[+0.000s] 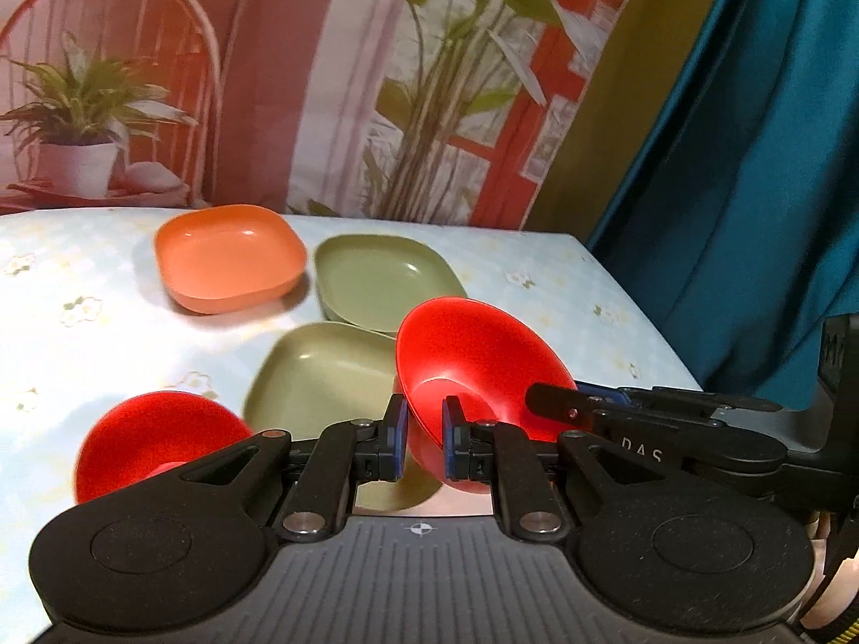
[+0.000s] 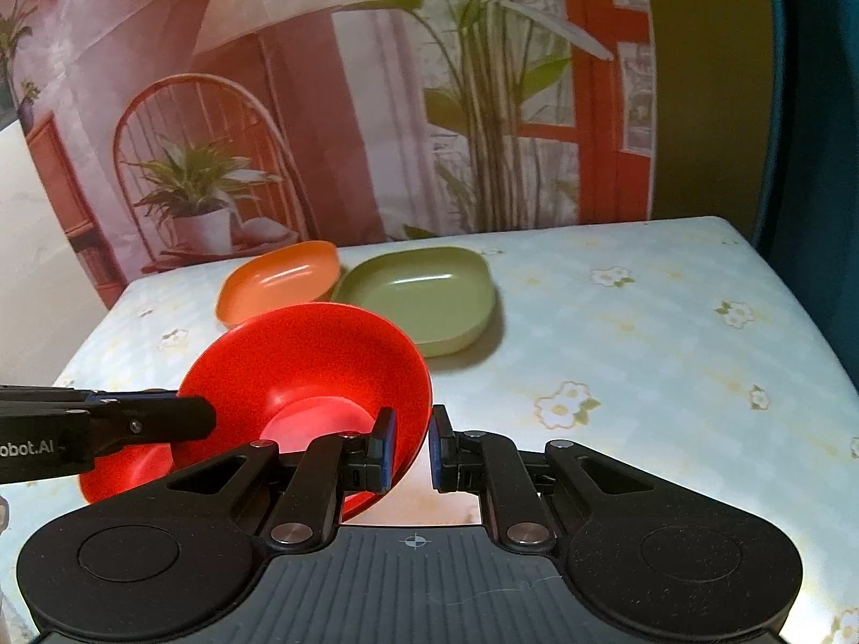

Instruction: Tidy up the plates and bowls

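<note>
Both grippers hold one red bowl (image 1: 472, 365), tilted, above the table. My left gripper (image 1: 425, 443) is shut on its near rim. My right gripper (image 2: 409, 448) is shut on the rim at the bowl's other side (image 2: 311, 370); its fingers reach in from the right in the left wrist view (image 1: 558, 402). A second red bowl (image 1: 155, 443) sits on the table to the left, seen under the held bowl in the right wrist view (image 2: 129, 469). An orange square plate (image 1: 228, 257) and two green square plates (image 1: 384, 279) (image 1: 322, 375) lie beyond.
The table (image 2: 644, 349) has a pale floral cloth. A printed backdrop with plants (image 1: 322, 80) hangs behind it. A teal curtain (image 1: 751, 188) hangs at the right, past the table edge.
</note>
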Demonstrator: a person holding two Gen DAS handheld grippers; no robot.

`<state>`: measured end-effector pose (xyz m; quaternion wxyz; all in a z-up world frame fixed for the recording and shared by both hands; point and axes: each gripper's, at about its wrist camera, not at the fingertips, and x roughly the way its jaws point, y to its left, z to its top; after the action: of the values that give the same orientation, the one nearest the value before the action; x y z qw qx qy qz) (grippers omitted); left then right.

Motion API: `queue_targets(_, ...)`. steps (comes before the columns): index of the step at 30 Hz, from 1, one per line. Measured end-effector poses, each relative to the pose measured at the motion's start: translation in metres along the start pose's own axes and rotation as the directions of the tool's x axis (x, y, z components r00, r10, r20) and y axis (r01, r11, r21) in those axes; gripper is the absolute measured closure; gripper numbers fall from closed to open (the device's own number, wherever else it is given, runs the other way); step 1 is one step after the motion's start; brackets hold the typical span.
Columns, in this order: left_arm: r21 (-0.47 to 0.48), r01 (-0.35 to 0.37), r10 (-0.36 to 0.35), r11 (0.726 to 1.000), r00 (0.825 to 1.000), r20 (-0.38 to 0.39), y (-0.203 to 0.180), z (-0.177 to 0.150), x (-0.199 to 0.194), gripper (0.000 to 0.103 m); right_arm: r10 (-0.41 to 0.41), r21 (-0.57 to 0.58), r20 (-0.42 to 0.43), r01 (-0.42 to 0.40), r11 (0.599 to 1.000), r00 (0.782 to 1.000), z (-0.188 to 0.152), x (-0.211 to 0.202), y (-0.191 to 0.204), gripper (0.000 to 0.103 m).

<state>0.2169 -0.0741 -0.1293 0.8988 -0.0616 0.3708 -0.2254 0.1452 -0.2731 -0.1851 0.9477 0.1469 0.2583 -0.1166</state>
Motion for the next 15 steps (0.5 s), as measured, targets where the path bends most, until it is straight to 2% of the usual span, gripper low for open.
queue_targets(6, -0.060, -0.014, 0.017, 0.998, 0.999, 0.034, 0.023, -0.001, -0.022, 0.089, 0.042, -0.042, -0.004, -0.042, 0.998, 0.999, 0.009, 0.004, 0.027, 0.091)
queue_targets(15, -0.099, -0.099, 0.106, 0.990, 0.992, 0.065, 0.059, -0.003, -0.047, 0.089, 0.133, -0.097, -0.018, -0.134, 0.986, 0.991, 0.022, 0.027, 0.081, 0.089)
